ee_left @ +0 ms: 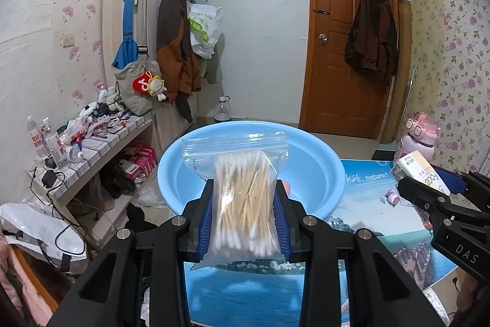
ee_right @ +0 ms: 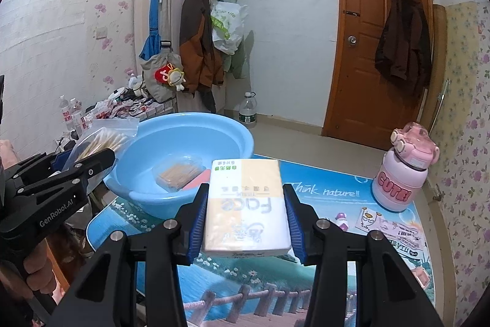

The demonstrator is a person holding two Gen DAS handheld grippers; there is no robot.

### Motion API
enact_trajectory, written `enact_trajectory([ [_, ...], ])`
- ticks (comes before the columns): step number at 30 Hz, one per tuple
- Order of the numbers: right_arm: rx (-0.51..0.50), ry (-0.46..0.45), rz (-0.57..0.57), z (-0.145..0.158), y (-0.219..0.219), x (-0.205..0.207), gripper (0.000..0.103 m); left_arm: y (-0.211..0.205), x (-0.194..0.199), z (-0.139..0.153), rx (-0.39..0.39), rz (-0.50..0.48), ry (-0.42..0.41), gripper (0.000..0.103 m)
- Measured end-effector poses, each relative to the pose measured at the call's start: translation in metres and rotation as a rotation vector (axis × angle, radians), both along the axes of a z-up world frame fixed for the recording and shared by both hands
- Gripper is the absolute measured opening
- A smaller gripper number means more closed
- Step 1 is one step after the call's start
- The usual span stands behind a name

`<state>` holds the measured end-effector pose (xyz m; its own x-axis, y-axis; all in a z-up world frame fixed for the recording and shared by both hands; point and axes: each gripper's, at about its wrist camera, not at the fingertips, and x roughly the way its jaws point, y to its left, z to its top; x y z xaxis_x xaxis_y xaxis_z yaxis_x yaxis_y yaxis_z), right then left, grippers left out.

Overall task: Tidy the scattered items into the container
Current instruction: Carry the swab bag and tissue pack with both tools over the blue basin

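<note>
We hold the swab bag [ee_left: 245, 198] in the left claw [ee_left: 245, 204] and the tissue pack [ee_right: 248, 204] in the right claw [ee_right: 246, 213], both near the basin [ee_right: 147, 140] on the tabletop [ee_right: 321, 265].

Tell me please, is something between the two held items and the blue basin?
Nothing visible. The cotton swab bag in the left gripper and the tissue pack in the right gripper both face the open blue basin.
</note>
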<state>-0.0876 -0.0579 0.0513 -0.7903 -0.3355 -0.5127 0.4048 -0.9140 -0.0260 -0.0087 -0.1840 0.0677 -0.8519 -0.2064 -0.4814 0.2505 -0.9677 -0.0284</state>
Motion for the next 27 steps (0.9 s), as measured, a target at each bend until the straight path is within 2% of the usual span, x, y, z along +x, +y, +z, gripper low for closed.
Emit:
enact_trajectory([
  [13, 0.005, 0.006, 0.042, -0.004, -0.036, -0.029, 0.047, -0.023, -0.024, 0.009, -0.024, -0.005, 0.002, 0.033],
  [27, 0.014, -0.007, 0.085, -0.010, -0.083, -0.069, 0.047, -0.041, -0.052, -0.007, -0.012, -0.002, -0.037, 0.033],
])
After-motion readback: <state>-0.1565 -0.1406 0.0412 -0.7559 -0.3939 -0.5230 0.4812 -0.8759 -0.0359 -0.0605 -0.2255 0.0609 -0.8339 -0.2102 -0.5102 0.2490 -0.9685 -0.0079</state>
